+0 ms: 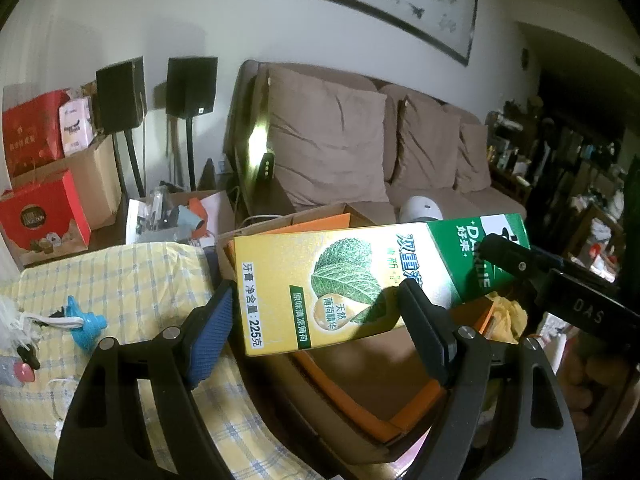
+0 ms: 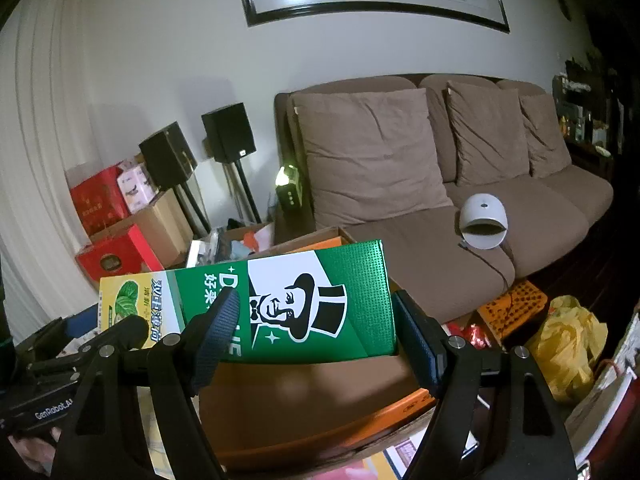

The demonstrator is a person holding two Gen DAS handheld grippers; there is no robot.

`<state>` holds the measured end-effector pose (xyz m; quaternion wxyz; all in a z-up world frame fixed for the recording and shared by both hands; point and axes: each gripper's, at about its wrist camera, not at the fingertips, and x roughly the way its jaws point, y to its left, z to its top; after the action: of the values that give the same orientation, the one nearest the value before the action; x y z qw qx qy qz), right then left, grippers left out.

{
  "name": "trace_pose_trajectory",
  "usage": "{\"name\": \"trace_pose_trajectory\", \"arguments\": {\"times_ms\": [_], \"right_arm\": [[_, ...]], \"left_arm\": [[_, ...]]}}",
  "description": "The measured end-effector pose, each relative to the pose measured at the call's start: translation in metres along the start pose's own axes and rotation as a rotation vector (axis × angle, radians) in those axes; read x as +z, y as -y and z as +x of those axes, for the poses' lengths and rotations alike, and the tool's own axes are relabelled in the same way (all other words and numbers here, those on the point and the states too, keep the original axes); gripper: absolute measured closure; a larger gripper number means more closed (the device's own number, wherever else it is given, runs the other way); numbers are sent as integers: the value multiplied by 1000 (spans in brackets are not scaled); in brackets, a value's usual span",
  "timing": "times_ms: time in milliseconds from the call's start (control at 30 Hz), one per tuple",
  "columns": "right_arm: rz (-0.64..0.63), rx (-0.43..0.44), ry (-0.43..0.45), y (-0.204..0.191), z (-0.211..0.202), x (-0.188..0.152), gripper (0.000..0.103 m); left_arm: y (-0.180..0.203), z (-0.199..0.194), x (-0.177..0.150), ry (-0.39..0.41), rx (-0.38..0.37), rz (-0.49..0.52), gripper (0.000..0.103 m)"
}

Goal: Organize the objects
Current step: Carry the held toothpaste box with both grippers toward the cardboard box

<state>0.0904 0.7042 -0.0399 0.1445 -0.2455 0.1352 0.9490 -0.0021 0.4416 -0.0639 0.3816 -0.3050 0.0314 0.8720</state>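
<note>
Left wrist view: the left gripper (image 1: 316,320) is clamped on the yellow end of the toothpaste box (image 1: 352,284); the box lies crosswise above an open cardboard box (image 1: 360,380) with orange flaps (beside a checked cloth (image 1: 132,280))

Right wrist view: the right gripper (image 2: 316,328) is clamped on the green end of the toothpaste box (image 2: 320,308); a brown sofa (image 2: 420,184) stands behind; the left gripper (image 2: 80,344) grips the far yellow end

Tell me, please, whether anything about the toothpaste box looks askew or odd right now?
Yes: the toothpaste box hangs tilted in the air above the open cardboard box, its yellow end inside the left tongs and its green end inside the right tongs.
</note>
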Motion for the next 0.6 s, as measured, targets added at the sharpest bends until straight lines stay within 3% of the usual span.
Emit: {"name": "trace_pose_trajectory", "arguments": {"times_ms": [600], "right_arm": [[10, -27, -80, 4, 21, -9, 24]], "left_arm": [[-6, 21, -8, -73, 7, -25, 24]]}}
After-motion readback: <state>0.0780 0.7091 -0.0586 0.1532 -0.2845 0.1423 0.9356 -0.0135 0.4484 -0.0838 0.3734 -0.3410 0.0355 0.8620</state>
